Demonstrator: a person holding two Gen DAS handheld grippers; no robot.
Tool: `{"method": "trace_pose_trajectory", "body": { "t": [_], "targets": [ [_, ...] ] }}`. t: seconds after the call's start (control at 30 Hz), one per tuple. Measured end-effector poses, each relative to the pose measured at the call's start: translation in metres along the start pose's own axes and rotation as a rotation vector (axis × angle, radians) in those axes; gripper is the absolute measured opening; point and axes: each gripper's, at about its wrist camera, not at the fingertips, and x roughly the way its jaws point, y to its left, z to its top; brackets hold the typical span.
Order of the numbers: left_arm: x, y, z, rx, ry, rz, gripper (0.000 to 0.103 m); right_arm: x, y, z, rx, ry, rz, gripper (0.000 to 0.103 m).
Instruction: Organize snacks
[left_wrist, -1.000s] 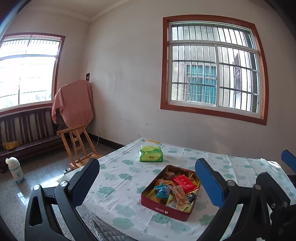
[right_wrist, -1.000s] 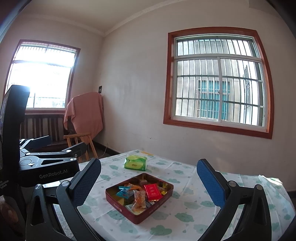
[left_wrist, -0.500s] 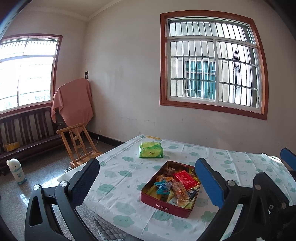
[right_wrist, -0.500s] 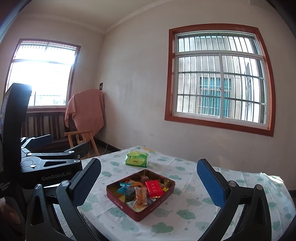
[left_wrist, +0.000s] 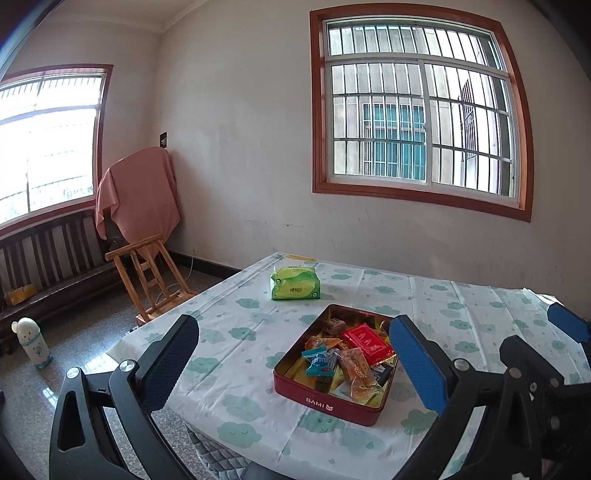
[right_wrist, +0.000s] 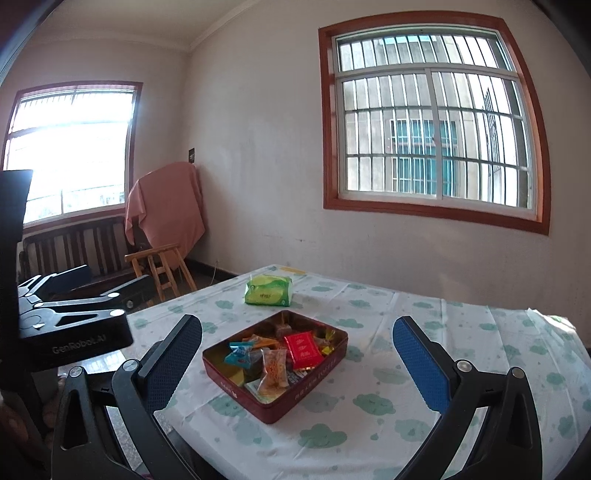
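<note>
A red tin (left_wrist: 325, 400) (right_wrist: 314, 387) holds several wrapped snacks, among them a red packet (left_wrist: 367, 341) (right_wrist: 303, 349), a blue-wrapped one (left_wrist: 319, 362) (right_wrist: 238, 353) and an orange clear-wrapped one (left_wrist: 356, 365) (right_wrist: 274, 369). It sits on a table under a cloud-print cloth (left_wrist: 236, 354) (right_wrist: 406, 387). My left gripper (left_wrist: 293, 363) is open and held above the table's near edge, short of the tin. My right gripper (right_wrist: 297, 365) is open too, also apart from the tin. Nothing is between either pair of fingers. The left gripper's body (right_wrist: 74, 325) shows at the left of the right wrist view.
A green tissue pack (left_wrist: 295, 282) (right_wrist: 269, 290) lies behind the tin. A wooden stool (left_wrist: 147, 273) and a bench (left_wrist: 48, 254) stand on the floor to the left, with a pink cloth (left_wrist: 138, 192) draped behind. A small white bottle (left_wrist: 32, 341) stands on the floor.
Both grippers have shifted slightly toward the table, so the tin sits a little higher and larger in view. Their fingers stay open.
</note>
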Motion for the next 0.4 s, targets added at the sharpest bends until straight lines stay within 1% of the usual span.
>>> {"method": "trace_pose_trajectory", "body": {
  "t": [0.07,0.13,0.23,0.3,0.33,0.37,0.4],
  "targets": [
    [0.005,-0.002,-0.001,0.000,0.004,-0.001,0.103,0.017,-0.025,-0.008,0.020,0.057,-0.027,0.103],
    [0.011,-0.002,-0.001,-0.010,0.014,-0.014,0.103,0.035,-0.059,-0.019,0.041,0.115,-0.074,0.103],
    [0.022,-0.004,-0.002,-0.022,0.047,-0.007,0.103,0.067,-0.123,-0.039,0.048,0.234,-0.186,0.103],
    [0.034,-0.006,-0.003,-0.024,0.082,-0.005,0.103,0.084,-0.168,-0.054,0.031,0.297,-0.248,0.103],
    [0.039,-0.007,-0.005,-0.024,0.097,-0.002,0.103,0.095,-0.190,-0.062,0.022,0.341,-0.290,0.103],
    [0.046,-0.008,-0.006,-0.021,0.119,0.000,0.103,0.107,-0.218,-0.073,0.030,0.405,-0.325,0.103],
    [0.052,-0.010,-0.007,-0.017,0.141,0.005,0.103,0.112,-0.239,-0.081,0.049,0.435,-0.336,0.103]
  ]
}}
